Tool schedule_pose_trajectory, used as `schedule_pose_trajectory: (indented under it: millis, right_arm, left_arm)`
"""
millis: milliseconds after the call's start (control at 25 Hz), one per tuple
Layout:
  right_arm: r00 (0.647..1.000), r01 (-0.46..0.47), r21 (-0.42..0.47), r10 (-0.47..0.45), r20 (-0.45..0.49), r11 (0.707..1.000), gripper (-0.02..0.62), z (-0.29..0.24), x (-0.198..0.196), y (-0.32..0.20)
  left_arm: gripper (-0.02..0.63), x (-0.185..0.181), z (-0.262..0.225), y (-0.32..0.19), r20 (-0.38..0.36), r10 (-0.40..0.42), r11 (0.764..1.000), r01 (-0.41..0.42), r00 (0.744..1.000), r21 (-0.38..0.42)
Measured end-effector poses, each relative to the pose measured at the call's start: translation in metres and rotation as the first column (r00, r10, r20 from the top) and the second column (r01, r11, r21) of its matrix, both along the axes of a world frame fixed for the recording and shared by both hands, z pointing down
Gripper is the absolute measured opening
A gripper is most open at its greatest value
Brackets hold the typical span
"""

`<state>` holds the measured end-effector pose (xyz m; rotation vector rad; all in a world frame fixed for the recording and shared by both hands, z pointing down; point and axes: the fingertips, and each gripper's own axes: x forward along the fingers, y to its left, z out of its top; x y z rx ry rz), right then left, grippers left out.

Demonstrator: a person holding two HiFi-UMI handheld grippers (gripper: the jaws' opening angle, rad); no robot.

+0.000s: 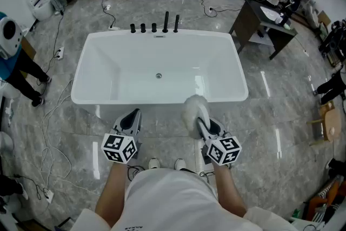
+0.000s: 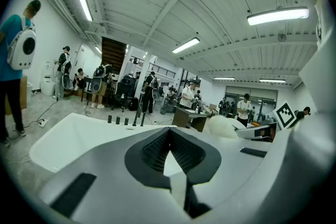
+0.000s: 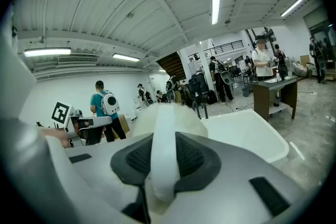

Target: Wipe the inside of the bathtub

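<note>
A white freestanding bathtub (image 1: 108,70) stands lengthwise in front of me, with a drain (image 1: 159,76) in its floor and black taps (image 1: 154,26) on the far rim. Both grippers hover just outside the near rim. My right gripper (image 1: 201,123) is shut on the white handle (image 3: 163,160) of a fluffy white duster (image 1: 193,106), whose head pokes up at the tub's near edge. My left gripper (image 1: 131,118) is shut with nothing in it. In the left gripper view, the left gripper (image 2: 168,135) points over the tub (image 2: 63,139). In the right gripper view, the duster head (image 3: 170,114) hides part of the tub (image 3: 247,136).
The grey marble floor carries cables (image 1: 54,111) at the left. A dark desk (image 1: 259,21) with a person at it stands at the back right. A person in a teal shirt (image 1: 13,59) stands at the left; others gather at the far end.
</note>
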<state>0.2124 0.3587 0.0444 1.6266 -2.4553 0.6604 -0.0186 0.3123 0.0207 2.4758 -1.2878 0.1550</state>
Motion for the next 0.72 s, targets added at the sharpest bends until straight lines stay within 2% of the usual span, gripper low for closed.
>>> schedule_pose_trajectory:
  millis: [520, 720]
  right_arm:
    - [0.999, -0.031, -0.003, 0.031, 0.011, 1.0, 0.094, 0.002, -0.009, 0.005]
    - [0.999, -0.048, -0.019, 0.048, 0.011, 0.999, 0.094, 0.009, -0.019, 0.009]
  left_arm:
    - [0.006, -0.005, -0.001, -0.001, 0.0, 0.031, 0.999, -0.031, 1.0, 0.013]
    - [0.006, -0.019, 0.008, 0.002, -0.004, 0.039, 0.999, -0.039, 0.999, -0.002]
